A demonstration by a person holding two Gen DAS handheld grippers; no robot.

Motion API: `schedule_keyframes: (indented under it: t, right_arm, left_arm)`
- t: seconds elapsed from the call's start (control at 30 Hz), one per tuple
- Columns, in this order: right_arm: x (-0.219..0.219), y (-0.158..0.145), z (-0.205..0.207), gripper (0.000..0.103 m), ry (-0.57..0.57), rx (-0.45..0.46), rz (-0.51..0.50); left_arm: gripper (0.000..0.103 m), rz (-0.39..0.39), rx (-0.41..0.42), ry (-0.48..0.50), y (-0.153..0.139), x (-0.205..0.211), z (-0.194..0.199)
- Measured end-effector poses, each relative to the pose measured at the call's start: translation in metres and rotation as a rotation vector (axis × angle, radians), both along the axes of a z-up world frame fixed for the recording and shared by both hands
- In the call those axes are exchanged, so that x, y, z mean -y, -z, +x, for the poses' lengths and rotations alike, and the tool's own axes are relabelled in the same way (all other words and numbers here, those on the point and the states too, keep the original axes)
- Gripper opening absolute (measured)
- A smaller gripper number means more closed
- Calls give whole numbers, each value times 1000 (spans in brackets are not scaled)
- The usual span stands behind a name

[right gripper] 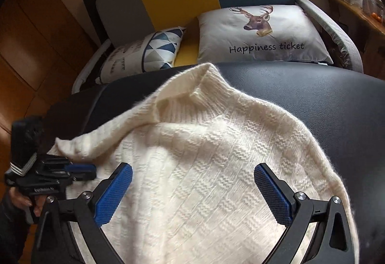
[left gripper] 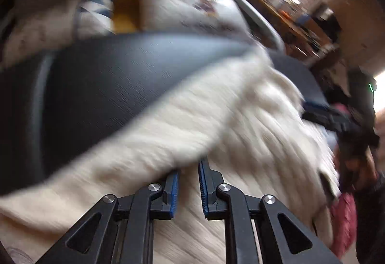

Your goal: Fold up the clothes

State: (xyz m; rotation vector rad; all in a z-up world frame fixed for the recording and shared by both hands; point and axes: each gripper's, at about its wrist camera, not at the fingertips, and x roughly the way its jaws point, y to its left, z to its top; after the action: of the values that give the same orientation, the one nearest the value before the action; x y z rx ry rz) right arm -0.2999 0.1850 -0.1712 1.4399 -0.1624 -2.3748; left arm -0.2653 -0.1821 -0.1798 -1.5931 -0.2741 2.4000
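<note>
The left gripper's (left gripper: 188, 171) fingers pinch a fold of the cream sweater (right gripper: 204, 155). The right gripper's (right gripper: 192, 188) fingers stand spread above it. The sweater lies on a dark counter (right gripper: 324, 95).

wrists: steep down, close | shared: sweater (left gripper: 216, 124) (left blurred)

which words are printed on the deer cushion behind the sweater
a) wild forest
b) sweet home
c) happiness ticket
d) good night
c, the grey deer cushion on the sofa seat beyond the white knit sweater carries the black lettering "Happiness ticket" just below the antlered deer head.
</note>
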Motion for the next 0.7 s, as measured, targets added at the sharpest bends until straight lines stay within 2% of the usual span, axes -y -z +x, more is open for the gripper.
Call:
schedule_keyframes:
  t: [0.1, 0.13, 0.2, 0.27, 0.37, 0.43, 0.5, 0.53, 0.57, 0.6, 0.7]
  right_arm:
    - [-7, 16, -12, 103, 48, -3, 103]
    - [-12, 21, -15, 103, 71, 2, 130]
    - [-20, 32, -19, 103, 109, 14, 168]
    - [-28, 38, -19, 103, 125, 17, 160]
    - [-33, 29, -16, 103, 113, -4, 89]
    - [-26, 13, -15, 99, 50, -27, 7]
    - [-11, 0, -19, 80, -21, -48, 4]
    - [-3, -4, -22, 75, -50, -49, 16]
    - [5, -7, -24, 63, -78, -49, 28]
    - [9, -6, -30, 60, -84, -46, 37]
    - [18, 2, -49, 60, -83, -31, 62]
  left_arm:
    - [13, -108, -29, -240, -7, 43, -32]
    - [11, -118, -37, -303, -11, 56, -39]
    - [11, -37, -44, -345, -22, 77, -39]
    - [11, 41, -65, -299, -31, 64, -33]
    - [14, 41, -90, -132, -35, 19, -31]
    - [14, 34, -80, -43, -31, -13, -38]
    - [14, 29, -65, 22, -23, -41, -47]
    - [14, 24, -60, 46, -19, -53, -52]
    - [14, 15, -61, 61, -16, -64, -56]
    - [14, 9, -62, 74, -13, -72, -59]
    - [15, 3, -73, 107, -7, -90, -67]
